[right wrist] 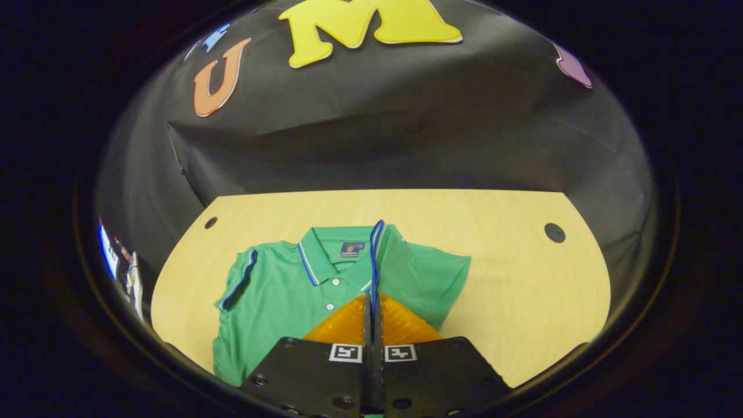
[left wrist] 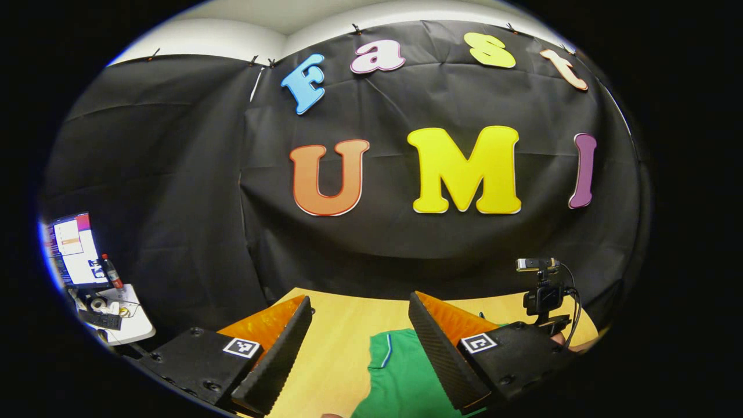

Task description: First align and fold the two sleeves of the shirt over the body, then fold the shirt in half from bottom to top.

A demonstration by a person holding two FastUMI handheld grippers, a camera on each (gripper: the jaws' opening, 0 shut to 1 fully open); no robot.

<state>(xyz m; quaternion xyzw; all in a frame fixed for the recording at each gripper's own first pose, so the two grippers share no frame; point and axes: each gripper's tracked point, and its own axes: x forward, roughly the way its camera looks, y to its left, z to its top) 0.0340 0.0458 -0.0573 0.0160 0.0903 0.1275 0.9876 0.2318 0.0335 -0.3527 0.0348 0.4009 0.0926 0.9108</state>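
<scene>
A green polo shirt (right wrist: pixel 278 290) lay flat on a light wooden desk (right wrist: pixel 522 278), collar toward the far edge of the desk and the black cloth wall behind it. The collar and sleeve cuffs carried blue and white trim, and white buttons ran down the placket. A small dark label sat inside the neck; its writing was too small to read. In the right gripper view, one sleeve (right wrist: pixel 241 278) lay spread out toward the desk's left edge. The other sleeve (right wrist: pixel 406 273) was lifted and drawn across the body, its blue-trimmed edge rising in a thin line up to the collar.

The right tool (right wrist: pixel 372 307) had its jaws pressed together on that blue-trimmed sleeve edge, with the fabric pinched between them, above the middle of the shirt. Two dark round holes sat near the desk's far corners.

In the left gripper view, the left tool (left wrist: pixel 357 325) stood wide apart, holding nothing, hovering over the near part of the desk with green shirt fabric (left wrist: pixel 400 377) showing between and below its fingers. A small camera on a stand (left wrist: pixel 543 293) stood toward the desk's right edge. Off to the left, a monitor (left wrist: pixel 72 249), a red-capped bottle (left wrist: pixel 111 271) and a keyboard sat on a separate white surface.
</scene>
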